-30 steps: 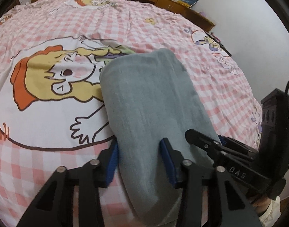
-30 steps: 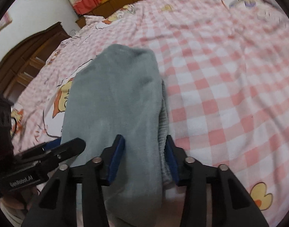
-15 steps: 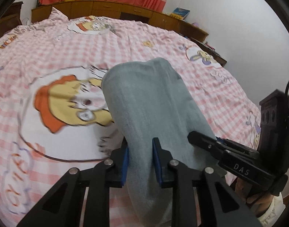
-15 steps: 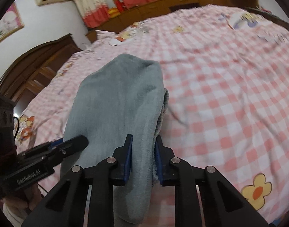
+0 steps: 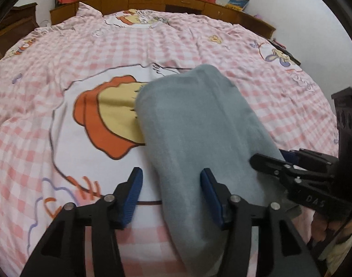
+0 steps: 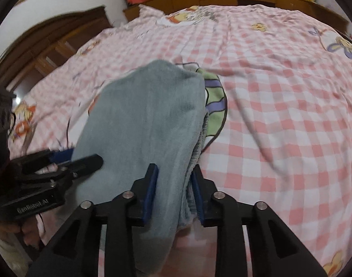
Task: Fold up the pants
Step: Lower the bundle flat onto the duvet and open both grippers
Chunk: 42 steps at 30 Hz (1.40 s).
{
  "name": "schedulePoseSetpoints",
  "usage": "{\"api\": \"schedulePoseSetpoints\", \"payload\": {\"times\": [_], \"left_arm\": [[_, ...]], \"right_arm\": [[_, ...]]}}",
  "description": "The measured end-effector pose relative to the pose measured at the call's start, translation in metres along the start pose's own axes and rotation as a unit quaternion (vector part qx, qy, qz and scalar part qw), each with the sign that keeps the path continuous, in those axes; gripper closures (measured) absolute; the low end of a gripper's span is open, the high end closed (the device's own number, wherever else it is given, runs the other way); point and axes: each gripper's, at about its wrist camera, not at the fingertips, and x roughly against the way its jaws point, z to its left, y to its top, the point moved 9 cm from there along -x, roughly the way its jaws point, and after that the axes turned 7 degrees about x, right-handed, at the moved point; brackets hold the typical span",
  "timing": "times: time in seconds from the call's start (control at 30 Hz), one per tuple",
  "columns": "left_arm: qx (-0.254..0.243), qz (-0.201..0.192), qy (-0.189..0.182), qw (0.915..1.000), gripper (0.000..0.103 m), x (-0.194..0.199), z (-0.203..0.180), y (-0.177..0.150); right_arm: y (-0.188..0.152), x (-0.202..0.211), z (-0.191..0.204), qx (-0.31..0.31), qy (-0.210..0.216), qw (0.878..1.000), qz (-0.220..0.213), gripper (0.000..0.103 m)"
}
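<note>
The pants point(image 5: 199, 138) are a soft grey-blue bundle, folded into a long thick pad with a rounded far end, lying on the bed point(image 5: 153, 46) over its pink-checked sheet and partly covering a cartoon print. In the right wrist view a ribbed edge, perhaps the waistband, peeks out along the bundle's right side.

The left gripper point(image 5: 171, 198) has its jaws opening, about half spread; the left pad stands clear over the sheet and the right pad lies against the cloth, so nothing is clamped. The right gripper point(image 6: 173, 196) is also opening, narrower, with the bundle's right edge between its pads; whether they still pinch it I cannot tell.

The near end of the pants is hidden beneath the grippers, and the layers inside the fold cannot be counted.
</note>
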Motion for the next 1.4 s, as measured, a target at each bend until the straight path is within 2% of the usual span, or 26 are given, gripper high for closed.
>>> {"api": "schedulePoseSetpoints", "payload": {"times": [0.13,0.2,0.3,0.43,0.57,0.7,0.8,0.93,1.1,1.17,1.23,1.4], "left_arm": [[0.016,-0.028,0.014,0.9994,0.048,0.027,0.004,0.002],[0.021,-0.033,0.007,0.9992,0.048,0.039,-0.002,0.0],[0.019,-0.028,-0.006,0.9994,0.048,0.05,-0.014,-0.008],[0.023,-0.026,-0.003,0.9994,0.048,0.051,-0.024,-0.023],[0.022,-0.011,0.027,0.9993,0.047,0.033,-0.019,-0.042],[0.048,-0.005,0.014,0.9987,0.047,0.027,-0.014,-0.054],[0.053,-0.011,0.017,0.9984,0.047,0.033,-0.013,-0.057],[0.058,-0.015,0.022,0.9979,0.047,0.041,-0.014,-0.063],[0.057,-0.012,0.032,0.9978,0.033,0.05,-0.015,-0.073],[0.057,-0.005,0.036,0.9977,0.025,0.05,-0.014,-0.079],[0.06,-0.004,0.035,0.9976,0.023,0.05,-0.014,-0.083],[0.068,0.003,0.044,0.9967,0.022,0.047,-0.011,-0.088]], "right_arm": [[0.001,0.02,-0.008,0.011,-0.015,1.0,0.004,0.07],[0.001,0.034,-0.006,0.02,-0.022,1.0,0.004,0.07],[0.002,0.049,0.002,0.031,-0.016,0.999,0.006,0.07],[-0.004,0.07,0.026,0.051,0.009,0.998,-0.019,0.07],[-0.025,0.059,0.034,0.052,0.003,0.999,-0.015,0.07],[-0.051,0.032,0.018,0.04,-0.038,0.998,0.015,0.07],[-0.061,0.031,0.013,0.003,-0.017,1.0,0.014,0.07],[-0.062,0.043,0.013,-0.006,-0.019,1.0,-0.001,0.07],[-0.067,0.054,0.024,0.005,-0.038,0.999,-0.012,0.069],[-0.068,0.055,0.029,0.011,-0.044,0.999,-0.013,0.063],[-0.068,0.055,0.032,0.013,-0.044,0.999,-0.014,0.056],[-0.073,0.053,0.037,0.012,-0.044,0.999,-0.013,0.056]]}}
